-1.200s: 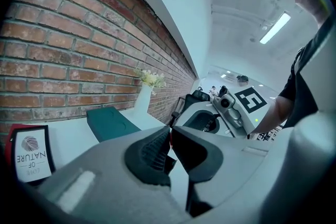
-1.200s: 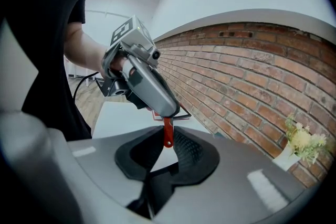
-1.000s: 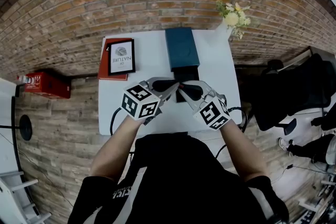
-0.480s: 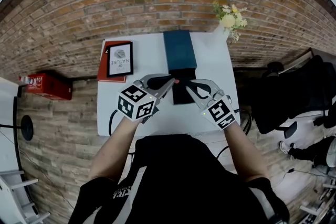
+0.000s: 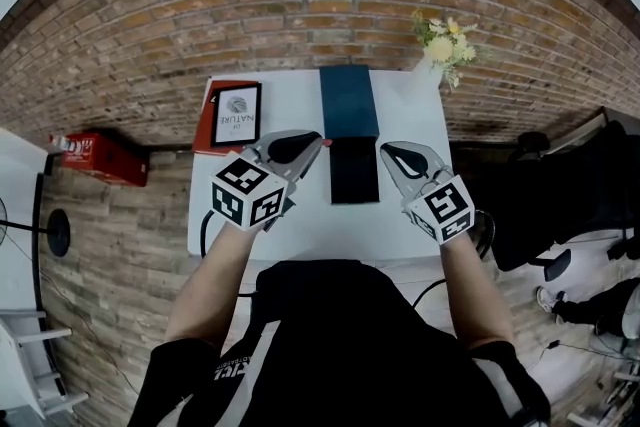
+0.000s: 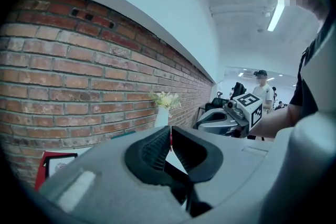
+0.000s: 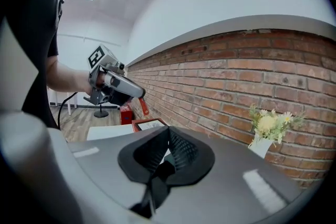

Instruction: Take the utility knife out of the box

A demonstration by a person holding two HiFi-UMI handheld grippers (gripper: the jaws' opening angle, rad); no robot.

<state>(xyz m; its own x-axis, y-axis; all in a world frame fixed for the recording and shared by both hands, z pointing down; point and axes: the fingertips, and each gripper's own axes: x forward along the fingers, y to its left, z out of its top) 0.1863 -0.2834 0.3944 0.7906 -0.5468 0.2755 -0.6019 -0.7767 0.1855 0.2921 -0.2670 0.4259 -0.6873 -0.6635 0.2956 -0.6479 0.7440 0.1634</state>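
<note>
In the head view, a dark teal box sleeve [image 5: 349,100] lies on the white table [image 5: 300,215], with its black inner tray [image 5: 354,171] slid out toward me. My left gripper [image 5: 317,142] hovers left of the tray, shut on a thin red utility knife [image 7: 143,106]. That knife shows as a red sliver [image 6: 169,140] between the pads in the left gripper view. My right gripper [image 5: 386,151] hangs right of the tray, shut with nothing in it. The jaws meet bare in the right gripper view [image 7: 168,136]. Both grippers are off the table and apart from the box.
A framed print [image 5: 237,113] rests on a red book [image 5: 206,130] at the table's back left. A vase of flowers [image 5: 441,41] stands at the back right, near the brick wall. A red case [image 5: 97,160] sits on the floor at left. People stand in the background [image 6: 261,86].
Both grippers have lifted away from the tray and spread apart, left going left, right going right. The right jaws have shut empty. The left keeps the red knife.
</note>
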